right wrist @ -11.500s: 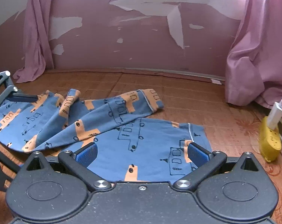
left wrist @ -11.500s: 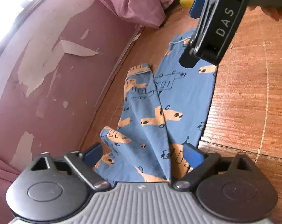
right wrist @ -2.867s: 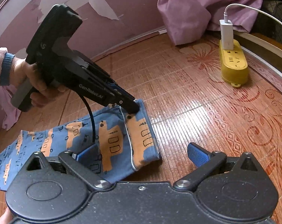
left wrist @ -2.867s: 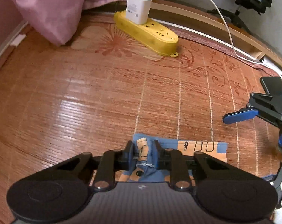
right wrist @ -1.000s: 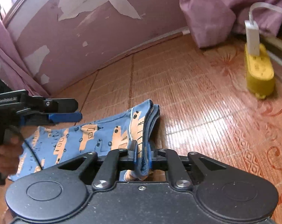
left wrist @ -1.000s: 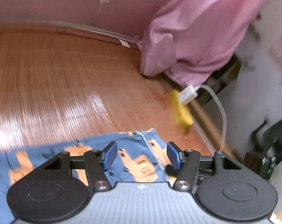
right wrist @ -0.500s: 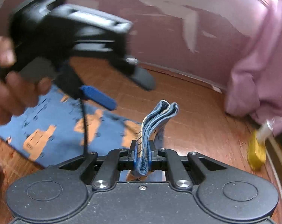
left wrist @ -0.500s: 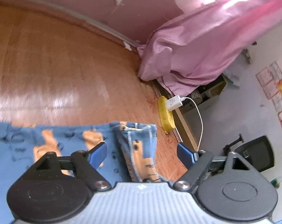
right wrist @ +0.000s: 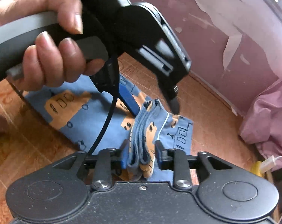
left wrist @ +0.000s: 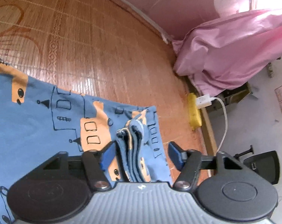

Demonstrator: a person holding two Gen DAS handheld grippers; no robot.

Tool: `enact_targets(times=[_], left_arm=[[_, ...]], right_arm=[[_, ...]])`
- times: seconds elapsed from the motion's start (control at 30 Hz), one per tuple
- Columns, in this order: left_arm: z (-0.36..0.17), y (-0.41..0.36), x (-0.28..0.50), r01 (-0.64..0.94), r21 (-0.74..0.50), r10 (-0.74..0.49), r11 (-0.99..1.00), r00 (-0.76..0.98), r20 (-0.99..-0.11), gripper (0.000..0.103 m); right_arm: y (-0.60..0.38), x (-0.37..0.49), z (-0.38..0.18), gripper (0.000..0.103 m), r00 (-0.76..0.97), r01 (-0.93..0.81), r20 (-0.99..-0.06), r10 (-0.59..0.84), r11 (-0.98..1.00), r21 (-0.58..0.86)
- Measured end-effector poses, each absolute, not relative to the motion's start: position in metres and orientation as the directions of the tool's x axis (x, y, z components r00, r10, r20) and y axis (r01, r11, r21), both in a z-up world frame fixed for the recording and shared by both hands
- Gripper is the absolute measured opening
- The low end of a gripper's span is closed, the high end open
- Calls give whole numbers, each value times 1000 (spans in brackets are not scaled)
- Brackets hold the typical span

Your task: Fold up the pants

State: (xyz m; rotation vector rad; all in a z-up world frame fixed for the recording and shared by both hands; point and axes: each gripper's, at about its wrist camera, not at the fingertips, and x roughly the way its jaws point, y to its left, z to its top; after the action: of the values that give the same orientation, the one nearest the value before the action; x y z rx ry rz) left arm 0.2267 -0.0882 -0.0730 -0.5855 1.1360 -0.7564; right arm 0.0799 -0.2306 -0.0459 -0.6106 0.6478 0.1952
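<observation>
Blue pants [left wrist: 47, 121] with orange vehicle prints lie on the woven floor mat, one end folded into a thick stack of layers. In the left wrist view, my left gripper [left wrist: 141, 155] is open and the upright folded edge [left wrist: 131, 140] stands between its blue pads without being pinched. The right wrist view shows my right gripper [right wrist: 141, 155] partly open, the same stack of pants [right wrist: 75, 115] sitting loosely between its fingers with gaps between the layers. The left gripper [right wrist: 155, 110], held by a hand [right wrist: 53, 56], straddles the far end of that fold.
A yellow power strip [left wrist: 194, 112] with a white charger and cable lies by the mat's edge, also visible as the power strip [right wrist: 258, 168]. A pink curtain [left wrist: 225, 52] bunches in the corner under a peeling pink wall [right wrist: 225, 28]. A black chair [left wrist: 260, 166] stands beyond.
My right gripper's fingers have spread apart, loosening the folded edge they pinched half a second ago. My left gripper has moved in over that fold and narrowed slightly.
</observation>
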Motion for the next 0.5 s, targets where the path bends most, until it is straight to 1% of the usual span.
enact_targets(times=[0.07,0.17,0.3,0.33,0.37,0.43,0.47,0.5], left_arm=[[-74,-92,226,232,-735,-771,637,220,-598,50],[-74,-97,225,229,-715,-751,660,225,-621,42],[-73,-99,225,220,-701,-735,678,229,-639,34],[-73,-101,225,219,-694,-728,686,232,-645,30],[-73,-105,225,217,-683,-717,697,235,-657,25],[-73,-107,226,220,-667,-702,712,234,-673,19],[-72,-109,225,226,-662,-700,715,234,-675,17],[-72,-109,225,231,-658,-697,717,235,-677,16]], right_arm=[[-234,77,-49,38,782,-345,-623,-28,813,-469],[-240,72,-52,39,774,-333,-632,-33,827,-452],[-245,72,-52,39,779,-313,-626,-29,847,-429],[-245,70,-53,39,782,-310,-622,-28,848,-429],[-245,69,-54,38,786,-308,-618,-28,849,-429],[-244,67,-55,35,788,-305,-615,-26,851,-427],[-243,66,-56,30,791,-304,-612,-25,852,-427],[-243,66,-56,21,792,-306,-610,-21,850,-428]])
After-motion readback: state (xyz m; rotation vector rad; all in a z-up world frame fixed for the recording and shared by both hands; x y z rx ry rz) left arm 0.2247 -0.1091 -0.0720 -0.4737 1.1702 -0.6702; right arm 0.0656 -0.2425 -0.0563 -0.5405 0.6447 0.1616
